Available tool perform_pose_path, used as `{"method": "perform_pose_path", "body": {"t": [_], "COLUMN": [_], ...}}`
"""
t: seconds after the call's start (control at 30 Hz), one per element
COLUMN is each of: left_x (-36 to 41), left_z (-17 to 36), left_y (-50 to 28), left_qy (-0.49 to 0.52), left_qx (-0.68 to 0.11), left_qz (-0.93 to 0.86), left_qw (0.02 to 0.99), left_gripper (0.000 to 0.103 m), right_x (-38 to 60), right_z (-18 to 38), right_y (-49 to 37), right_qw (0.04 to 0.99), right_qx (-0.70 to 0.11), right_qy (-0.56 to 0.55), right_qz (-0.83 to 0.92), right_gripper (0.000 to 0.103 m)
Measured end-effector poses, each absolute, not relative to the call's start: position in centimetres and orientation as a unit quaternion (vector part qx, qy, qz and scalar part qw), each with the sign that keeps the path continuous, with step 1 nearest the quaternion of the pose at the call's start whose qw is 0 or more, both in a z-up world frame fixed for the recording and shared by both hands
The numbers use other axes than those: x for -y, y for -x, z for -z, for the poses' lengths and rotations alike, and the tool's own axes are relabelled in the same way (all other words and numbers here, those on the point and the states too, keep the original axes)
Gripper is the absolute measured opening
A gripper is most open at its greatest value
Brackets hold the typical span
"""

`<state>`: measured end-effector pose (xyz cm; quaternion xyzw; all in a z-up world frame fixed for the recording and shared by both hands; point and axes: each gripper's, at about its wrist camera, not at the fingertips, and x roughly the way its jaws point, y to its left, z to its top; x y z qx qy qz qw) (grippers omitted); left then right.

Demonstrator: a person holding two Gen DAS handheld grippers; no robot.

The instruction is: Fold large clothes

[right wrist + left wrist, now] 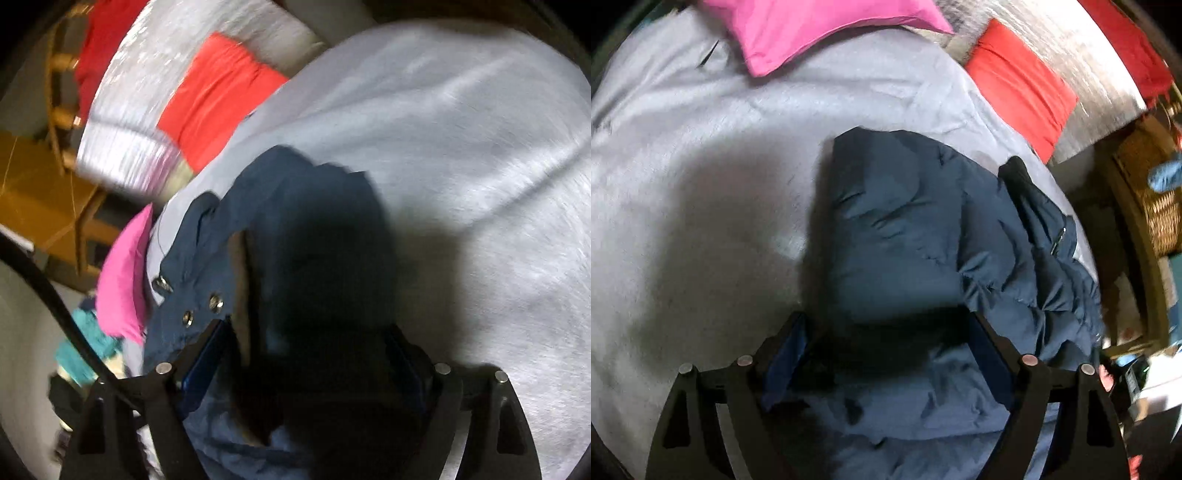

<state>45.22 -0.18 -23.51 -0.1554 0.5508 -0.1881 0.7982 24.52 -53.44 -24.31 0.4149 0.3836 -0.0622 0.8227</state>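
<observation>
Left wrist view: a navy padded jacket is lying on a grey bedspread, bunched and partly doubled over. It is looking soft, puffy and light; the shell is likely slick, so a shallow pinch may be slipping off. The black collar or cuff and the zip edge are sitting toward the right, and a hem or seam like these is probably the firmest place to take hold. The left hand-held gripper is hanging over the near end of the jacket, jaws standing wide, cloth beneath them; the pads are not looking pressed on anything. A pink pillow and a red cushion are lying beyond.

Right wrist view: the jacket is filling the centre, with two metal snaps showing on a flap at the left, a stiffer strip that is offering good purchase. The right hand-held gripper is hovering with jaws apart over deeply shadowed fabric; no grip is showing.

No brand, label or writing is readable in either view.
</observation>
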Motion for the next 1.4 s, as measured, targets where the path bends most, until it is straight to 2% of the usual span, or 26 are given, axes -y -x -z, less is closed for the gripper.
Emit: {"method": "perform_pose_path", "body": {"t": [0.03,0.1,0.17,0.23,0.3,0.37,0.4,0.43,0.53,0.57,0.6,0.63,0.67,0.7,0.87,1.0,1.03,1.07,1.1,1.17,1.27,1.4], "left_x": [0.5,0.8,0.9,0.7,0.7,1.0,1.2,1.2,0.6,0.5,0.2,0.0,-0.2,-0.3,-0.2,1.0,1.6,1.5,1.7,1.8,1.9,2.1], "left_z": [23.5,23.4,23.1,22.4,22.1,23.0,23.6,23.9,23.3,22.9,22.5,22.3,22.2,22.2,23.6,24.8,24.7,24.7,24.6,24.4,23.6,21.4], "left_y": [-45.1,-45.0,-45.0,-44.9,-44.6,-45.1,-45.4,-45.6,-46.0,-46.1,-46.4,-46.6,-46.9,-47.3,-49.4,-50.3,-50.4,-50.0,-50.0,-49.9,-49.2,-48.1], "left_qy": [0.16,0.152,0.143,0.146,0.135,0.126,0.129,0.133,0.146,0.151,0.163,0.173,0.188,0.2,0.25,0.25,0.24,0.232,0.224,0.213,0.198,0.17], "left_qx": [-0.552,-0.547,-0.543,-0.534,-0.53,-0.546,-0.554,-0.557,-0.554,-0.548,-0.539,-0.533,-0.527,-0.523,-0.517,-0.529,-0.528,-0.527,-0.526,-0.522,-0.511,-0.486], "left_qz": [0.196,0.184,0.175,0.173,0.173,0.165,0.163,0.161,0.164,0.164,0.167,0.17,0.175,0.177,0.173,0.19,0.194,0.196,0.195,0.187,0.183,0.193], "left_qw": [0.795,0.803,0.808,0.815,0.819,0.812,0.806,0.804,0.803,0.806,0.809,0.811,0.81,0.809,0.8,0.788,0.791,0.794,0.797,0.805,0.816,0.835], "left_gripper": [0.067,0.06,0.049,0.045,0.045,0.048,0.05,0.051,0.053,0.056,0.059,0.067,0.072,0.072,0.073,0.071,0.071,0.071,0.068,0.053,0.039,0.033], "right_x": [52.9,52.1,51.4,51.0,51.2,51.6,52.0,52.5,53.9,54.4,55.0,55.5,56.2,56.8,58.7,58.0,57.5,57.2,56.7,56.1,54.3,52.4], "right_z": [24.0,22.4,20.9,19.3,19.9,22.4,23.4,24.1,23.0,22.3,22.1,22.1,22.4,22.8,25.5,24.9,24.6,24.7,25.0,24.6,21.6,18.2], "right_y": [-24.9,-25.2,-24.9,-24.4,-24.7,-25.4,-25.3,-25.2,-24.5,-24.2,-24.1,-24.1,-24.3,-24.6,-27.0,-28.6,-29.0,-29.5,-30.1,-30.1,-29.8,-28.2], "right_qw": [0.824,0.838,0.854,0.872,0.874,0.853,0.843,0.83,0.825,0.832,0.835,0.835,0.832,0.828,0.804,0.82,0.829,0.832,0.826,0.828,0.859,0.893], "right_qx": [-0.387,-0.367,-0.349,-0.317,-0.319,-0.368,-0.381,-0.387,-0.365,-0.347,-0.335,-0.328,-0.324,-0.324,-0.329,-0.337,-0.347,-0.35,-0.36,-0.358,-0.33,-0.28], "right_qy": [-0.409,-0.4,-0.381,-0.367,-0.358,-0.359,-0.369,-0.392,-0.424,-0.425,-0.427,-0.431,-0.439,-0.446,-0.486,-0.458,-0.431,-0.424,-0.429,-0.425,-0.385,-0.344], "right_qz": [0.059,0.059,0.063,0.059,0.074,0.094,0.092,0.092,0.081,0.082,0.089,0.096,0.099,0.101,0.094,0.073,0.076,0.072,0.06,0.07,0.075,0.076], "right_gripper": [0.049,0.037,0.034,0.034,0.034,0.034,0.038,0.047,0.057,0.061,0.072,0.078,0.079,0.079,0.082,0.085,0.079,0.068,0.05,0.043,0.036,0.035]}}
